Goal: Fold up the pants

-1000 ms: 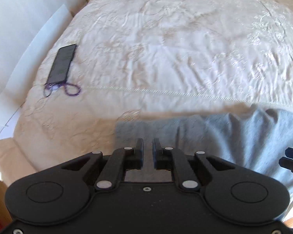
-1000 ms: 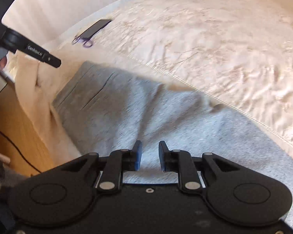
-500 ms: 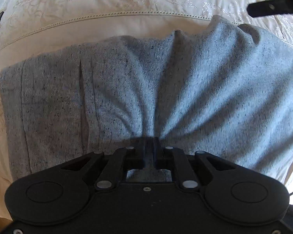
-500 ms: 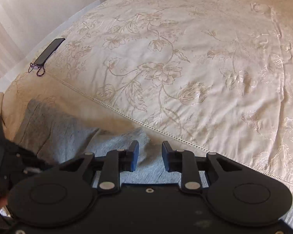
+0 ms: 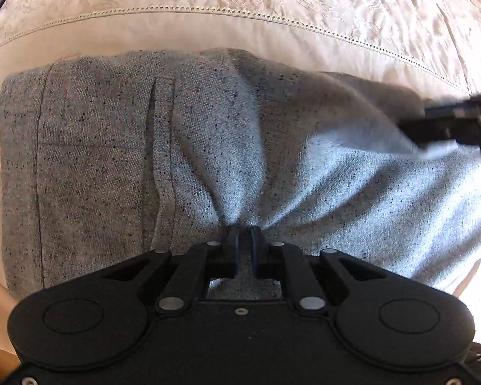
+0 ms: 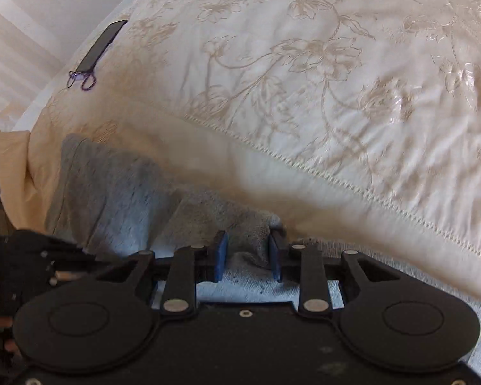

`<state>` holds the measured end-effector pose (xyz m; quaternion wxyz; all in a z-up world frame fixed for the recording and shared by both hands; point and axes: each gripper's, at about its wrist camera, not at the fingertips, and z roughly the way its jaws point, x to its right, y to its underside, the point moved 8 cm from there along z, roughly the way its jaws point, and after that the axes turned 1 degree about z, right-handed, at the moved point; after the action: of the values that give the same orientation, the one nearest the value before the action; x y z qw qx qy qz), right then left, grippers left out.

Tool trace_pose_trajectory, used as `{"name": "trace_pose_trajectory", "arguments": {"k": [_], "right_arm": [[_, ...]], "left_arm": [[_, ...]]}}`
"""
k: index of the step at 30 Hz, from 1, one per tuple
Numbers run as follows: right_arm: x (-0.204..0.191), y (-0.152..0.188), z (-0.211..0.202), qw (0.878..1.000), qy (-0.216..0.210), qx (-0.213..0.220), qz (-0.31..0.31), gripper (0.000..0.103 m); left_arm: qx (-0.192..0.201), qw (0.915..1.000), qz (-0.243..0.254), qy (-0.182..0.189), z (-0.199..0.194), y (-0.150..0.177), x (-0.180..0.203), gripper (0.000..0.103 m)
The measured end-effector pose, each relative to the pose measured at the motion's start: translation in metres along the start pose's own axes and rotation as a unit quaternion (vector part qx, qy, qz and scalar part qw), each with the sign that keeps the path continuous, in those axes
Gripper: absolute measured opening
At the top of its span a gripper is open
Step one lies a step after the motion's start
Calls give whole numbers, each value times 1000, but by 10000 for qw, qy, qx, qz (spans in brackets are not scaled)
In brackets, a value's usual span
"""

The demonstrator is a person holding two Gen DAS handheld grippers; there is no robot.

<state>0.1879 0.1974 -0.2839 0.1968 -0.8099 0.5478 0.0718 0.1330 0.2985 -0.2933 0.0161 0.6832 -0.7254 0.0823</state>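
Note:
The grey speckled pants (image 5: 112, 160) lie spread across the near edge of a cream embroidered bedspread (image 5: 272, 0). My left gripper (image 5: 244, 232) points straight down and is shut on a pinch of the grey cloth, with creases fanning out from its tips. In the right wrist view the pants (image 6: 118, 192) stretch off to the left. The right gripper (image 6: 247, 240) sits at their far edge with its jaws opening. A raised fold of cloth stands between the blue pads (image 6: 222, 250), and I see no firm squeeze on it. The left gripper's body (image 6: 32, 256) shows at the left.
A dark phone (image 6: 102, 45) with a purple cord loop (image 6: 83, 78) lies near the bed's left edge. A stitched hem line (image 6: 336, 179) crosses the bedspread (image 6: 304, 64) just beyond the pants. A pale wall (image 6: 32, 16) lies past the bed's left side.
The left gripper dropped from looking across the bed onto the pants and pinched the cloth. The right gripper's jaws widened as it moved to the pants' far edge.

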Motion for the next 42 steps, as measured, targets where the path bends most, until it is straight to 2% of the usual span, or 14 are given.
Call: {"name": "trace_pose_trajectory", "arguments": {"k": [3,6,11,16,19,22,25,27,32,33,34,36,37,42], "right_arm": [[-12,35,2,9993,-65,-364,-45,31],[-12,36,-1,9997,132,-208,47,31],[2,0,-13,9978,223,280,556,31],[7,-42,-30,9944,477,862,374,31],[19,-66,-28,9927,704,887,403,32],[32,-75,-1,9956,719,412,433,32],[31,-54,23,9970,274,-383,613,31],[23,-40,25,9968,106,-492,627,31],[24,-35,31,9943,51,-188,1045,29],[25,-38,31,9933,15,-39,1157,20],[23,-44,26,9935,27,203,1124,3],[14,-66,-9,9869,90,1353,871,3],[10,-73,-20,9833,8,1571,919,3],[4,-62,-14,9855,224,1599,526,5]], "left_arm": [[-19,10000,49,4,-1,-1,-4,17],[-13,9998,210,-33,-1,-5,-2,17],[8,9993,357,-80,-1,-8,10,17],[31,9993,362,-53,-1,-7,13,17],[35,9994,350,-26,0,-10,10,17],[45,9994,335,10,2,-12,5,17],[61,9996,287,48,1,-10,0,17],[78,9996,261,53,2,-9,-2,17],[148,9992,365,-48,5,-6,2,17],[160,9991,384,-60,4,-5,3,17],[174,9991,389,-65,6,-4,4,17],[239,9989,398,-45,5,-4,5,17],[287,9988,405,-39,5,-4,5,17],[279,9985,459,-31,3,-1,6,17]]}}
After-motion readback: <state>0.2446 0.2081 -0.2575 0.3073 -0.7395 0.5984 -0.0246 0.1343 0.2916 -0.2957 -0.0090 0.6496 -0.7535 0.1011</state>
